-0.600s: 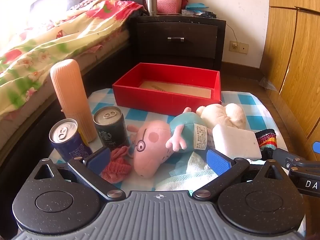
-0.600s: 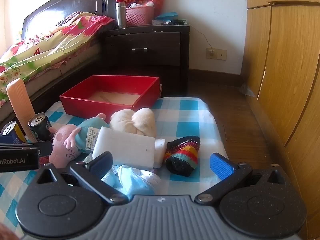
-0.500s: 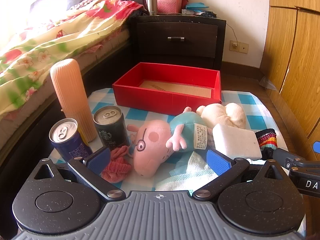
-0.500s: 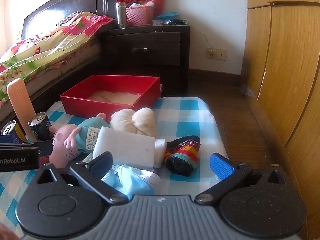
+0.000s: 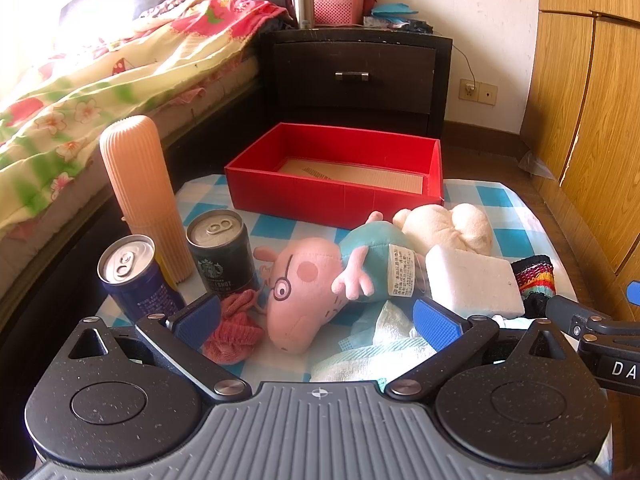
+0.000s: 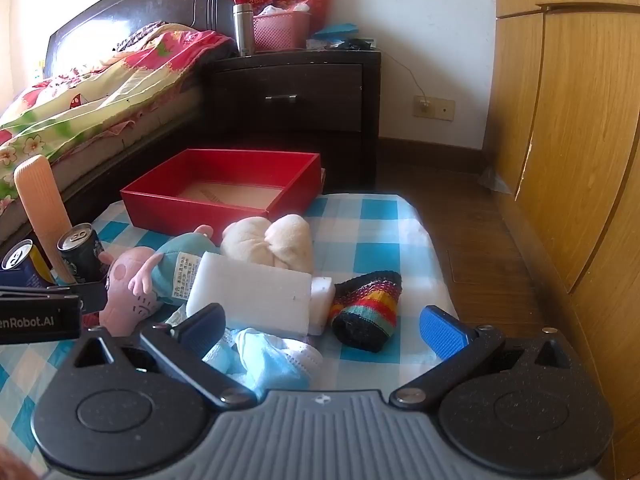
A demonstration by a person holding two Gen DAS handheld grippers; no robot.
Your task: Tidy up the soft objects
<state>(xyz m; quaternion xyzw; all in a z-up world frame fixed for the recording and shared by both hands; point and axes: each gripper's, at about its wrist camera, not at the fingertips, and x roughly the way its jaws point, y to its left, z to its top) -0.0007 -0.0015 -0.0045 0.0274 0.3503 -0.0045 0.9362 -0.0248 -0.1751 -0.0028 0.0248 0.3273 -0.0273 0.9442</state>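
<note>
A pink pig plush [image 5: 308,288] [image 6: 136,284] in a teal shirt lies on the blue-checked cloth [image 5: 492,196]. Beside it are a cream plush [image 5: 444,226] [image 6: 272,240], a white sponge block [image 5: 472,280] [image 6: 252,292], a rainbow knit sock [image 5: 536,280] [image 6: 368,308], a pink knit piece [image 5: 234,332] and pale blue towels [image 5: 380,344] [image 6: 268,356]. An empty red box [image 5: 340,184] [image 6: 224,192] stands behind them. My left gripper [image 5: 316,320] is open, hovering just before the pig. My right gripper [image 6: 320,328] is open above the sock and towels.
Two drink cans [image 5: 136,276] [image 5: 222,248] and a tall ribbed peach tube [image 5: 144,196] stand at the cloth's left. A bed [image 5: 100,80] runs along the left, a dark nightstand [image 5: 360,76] stands behind, wooden wardrobe doors [image 6: 568,140] line the right.
</note>
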